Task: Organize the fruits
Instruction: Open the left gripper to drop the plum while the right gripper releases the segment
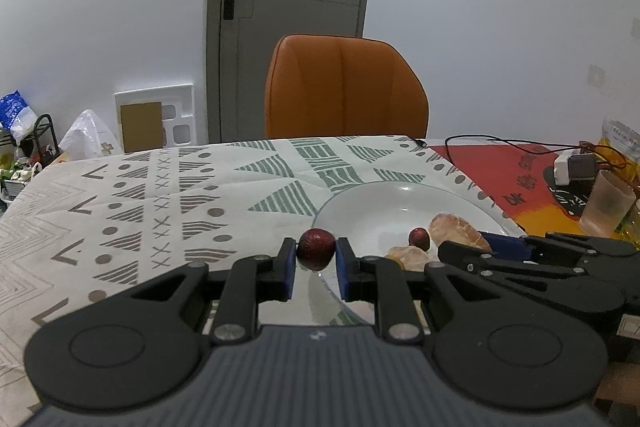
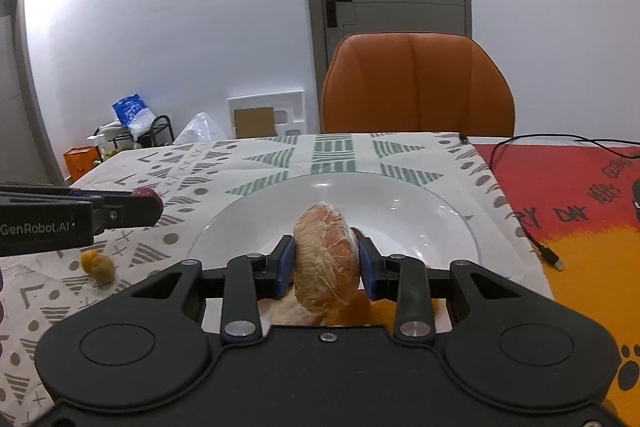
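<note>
In the left wrist view my left gripper (image 1: 316, 251) is shut on a dark red jujube (image 1: 316, 247), held just above the near left rim of the white plate (image 1: 376, 199). A second jujube (image 1: 419, 238) and a peeled citrus piece (image 1: 412, 257) lie in the plate. My right gripper (image 2: 326, 255) is shut on a large peeled citrus segment (image 2: 326, 263) over the plate's (image 2: 420, 203) near side. The left gripper (image 2: 150, 205) with its jujube (image 2: 144, 193) shows at the left edge. From the left view the right gripper (image 1: 494, 241) comes in from the right, holding the segment (image 1: 456, 229).
A small yellow fruit piece (image 2: 98, 267) lies on the patterned tablecloth (image 1: 160, 195) left of the plate. An orange chair (image 1: 344, 87) stands at the far edge. On the red mat (image 2: 580, 195) lie a black cable (image 2: 540, 247), a plastic cup (image 1: 608, 203) and an adapter (image 1: 574, 167).
</note>
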Tool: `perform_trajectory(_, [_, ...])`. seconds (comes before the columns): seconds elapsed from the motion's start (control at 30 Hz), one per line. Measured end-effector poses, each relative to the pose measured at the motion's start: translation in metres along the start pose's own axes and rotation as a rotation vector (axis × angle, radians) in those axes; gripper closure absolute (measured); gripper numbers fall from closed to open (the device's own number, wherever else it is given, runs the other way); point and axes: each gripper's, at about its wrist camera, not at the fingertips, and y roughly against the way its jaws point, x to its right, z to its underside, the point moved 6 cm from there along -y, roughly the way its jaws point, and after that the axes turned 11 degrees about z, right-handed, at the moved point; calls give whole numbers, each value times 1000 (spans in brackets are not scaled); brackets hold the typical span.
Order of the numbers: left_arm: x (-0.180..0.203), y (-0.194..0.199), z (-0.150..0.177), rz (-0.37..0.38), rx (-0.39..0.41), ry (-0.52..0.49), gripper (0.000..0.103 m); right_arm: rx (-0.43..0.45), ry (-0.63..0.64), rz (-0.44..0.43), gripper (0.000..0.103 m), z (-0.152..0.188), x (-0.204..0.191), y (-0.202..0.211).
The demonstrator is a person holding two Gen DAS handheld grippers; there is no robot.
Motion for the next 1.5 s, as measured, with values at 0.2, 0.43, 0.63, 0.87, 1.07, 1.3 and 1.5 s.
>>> perform_trajectory(0.2, [7, -15, -1, 7, -20, -13, 83, -6, -16, 14, 70, 0, 12, -8])
perform_trajectory(0.43, [12, -31, -2, 17, -42, -27, 83, -9, -24, 24, 70, -2, 21, -17])
perform_trajectory(0.63, [12, -42, -4, 16, -56, -23, 83, -1, -32, 38, 65, -7, 26, -24])
perform_trajectory(0.87, [9, -42, -3, -2, -62, -18, 79, -8, -27, 39, 52, -5, 23, -22])
perform_trajectory(1.07, [4, -27, -1, -28, -50, -25, 61, -18, -19, 25, 48, -2, 14, -16])
perform_trajectory(1.3, [-9, -3, -2, -70, -18, -13, 36, 4, 7, 12, 29, -4, 0, 0])
perform_trajectory(1.5, [-20, 18, 2, -111, -2, -9, 24, 3, 13, -27, 15, 0, -13, 14])
